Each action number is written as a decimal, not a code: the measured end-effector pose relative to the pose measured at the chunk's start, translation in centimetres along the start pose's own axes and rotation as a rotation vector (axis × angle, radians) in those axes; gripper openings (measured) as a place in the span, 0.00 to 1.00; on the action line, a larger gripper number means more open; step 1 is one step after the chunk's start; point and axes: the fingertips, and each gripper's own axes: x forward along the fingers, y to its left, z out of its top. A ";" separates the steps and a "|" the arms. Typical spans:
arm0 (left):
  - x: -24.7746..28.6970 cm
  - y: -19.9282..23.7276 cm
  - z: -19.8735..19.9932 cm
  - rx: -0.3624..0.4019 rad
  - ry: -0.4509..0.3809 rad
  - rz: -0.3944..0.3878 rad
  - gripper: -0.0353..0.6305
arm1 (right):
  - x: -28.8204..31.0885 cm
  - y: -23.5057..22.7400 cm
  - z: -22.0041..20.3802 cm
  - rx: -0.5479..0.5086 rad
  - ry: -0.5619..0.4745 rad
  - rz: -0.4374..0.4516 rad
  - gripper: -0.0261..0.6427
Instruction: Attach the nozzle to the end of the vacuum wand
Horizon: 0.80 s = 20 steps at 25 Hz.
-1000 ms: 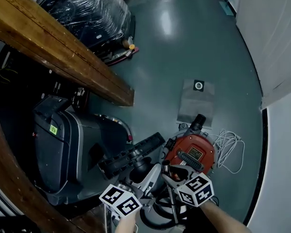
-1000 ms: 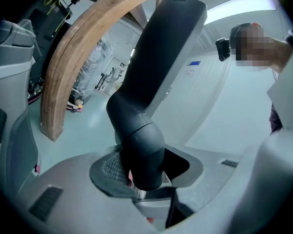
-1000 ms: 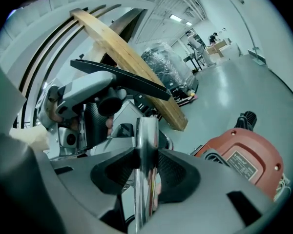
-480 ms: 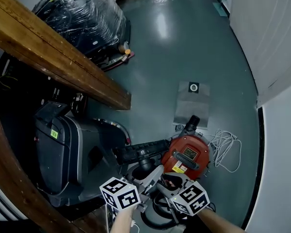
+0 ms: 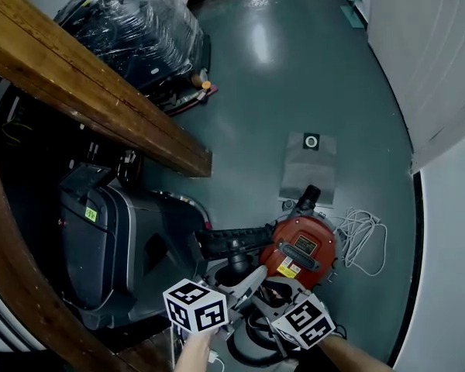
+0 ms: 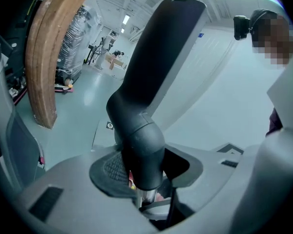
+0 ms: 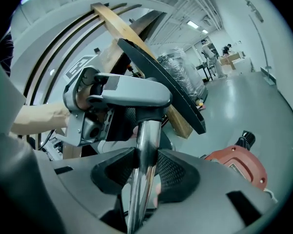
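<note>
The black floor nozzle (image 5: 231, 241) lies roughly crosswise above the floor, its neck (image 6: 139, 145) caught between the pads of my left gripper (image 6: 141, 174). Its flat head (image 7: 161, 79) rises past the camera in both gripper views. The chrome vacuum wand (image 7: 144, 160) runs upright between the pads of my right gripper (image 7: 145, 168), which is shut on it. The wand's top end meets the nozzle's neck socket (image 7: 141, 112), and a chrome tip (image 6: 147, 197) shows under the neck. In the head view my left gripper (image 5: 244, 281) and right gripper (image 5: 275, 293) sit close together beside the red vacuum body (image 5: 301, 250).
A large black case (image 5: 116, 239) stands at the left under a curved wooden beam (image 5: 101, 91). On the floor lie a grey dust bag (image 5: 308, 165) and a coiled white cable (image 5: 362, 239). A film-wrapped pallet (image 5: 139, 22) is farther off; a white wall (image 5: 442, 68) bounds the right.
The nozzle head has swung from a slant to nearly crosswise. The right gripper's marker cube has shifted down and left, closer to the left gripper's cube.
</note>
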 end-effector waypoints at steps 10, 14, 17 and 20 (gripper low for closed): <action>1.0 -0.5 -0.5 -0.004 0.112 0.031 0.31 | -0.8 -0.2 -0.3 -0.012 0.013 -0.007 0.26; 1.2 -0.9 -0.4 0.045 0.143 0.051 0.31 | -0.8 -0.2 -0.2 -0.027 0.015 -0.004 0.26; 1.2 -1.2 -0.7 0.109 0.171 0.074 0.31 | -0.8 0.2 -0.2 -0.043 0.017 0.010 0.26; 1.3 -1.1 -1.0 0.028 0.158 0.037 0.31 | -0.9 0.4 -0.3 -0.041 0.013 0.015 0.26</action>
